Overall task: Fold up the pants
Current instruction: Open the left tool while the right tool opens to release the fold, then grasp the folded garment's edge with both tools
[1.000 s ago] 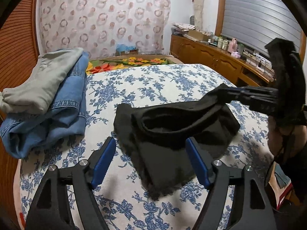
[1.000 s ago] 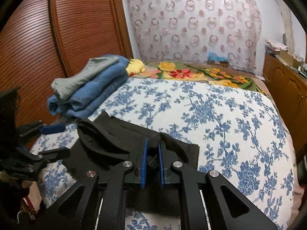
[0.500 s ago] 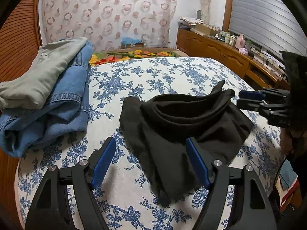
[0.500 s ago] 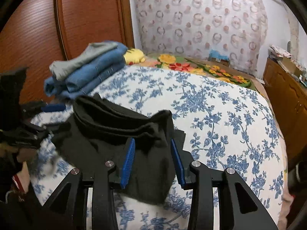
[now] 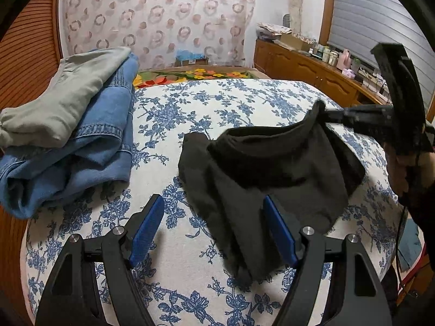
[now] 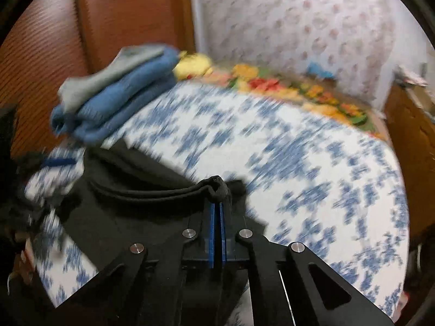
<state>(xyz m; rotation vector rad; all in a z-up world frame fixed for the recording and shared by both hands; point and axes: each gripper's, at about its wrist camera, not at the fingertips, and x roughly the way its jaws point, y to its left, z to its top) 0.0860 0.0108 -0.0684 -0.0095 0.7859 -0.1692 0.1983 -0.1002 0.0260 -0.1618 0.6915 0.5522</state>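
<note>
Black pants [image 5: 261, 179] lie partly folded on the blue-flowered bedspread [image 5: 212, 103]. My left gripper [image 5: 214, 228] is open and empty, low over the bed at the pants' near edge. My right gripper [image 5: 323, 115] comes in from the right and is shut on the pants' waistband corner, lifting it. In the blurred right wrist view the right gripper [image 6: 216, 203] has its blue pads closed on the bunched black waistband [image 6: 217, 190], with the rest of the pants [image 6: 130, 203] spread to its left.
A stack of folded clothes, grey pants [image 5: 68, 97] on top of blue jeans [image 5: 81, 157], sits at the bed's left side by a wooden wardrobe [image 6: 49, 40]. A wooden dresser [image 5: 312, 68] with clutter runs along the right. A curtain [image 5: 157, 16] hangs behind the bed.
My right gripper, open half a second ago, has shut on the waistband corner and lifted it. The right view is now blurred with motion. My left gripper stays open and nearly still.
</note>
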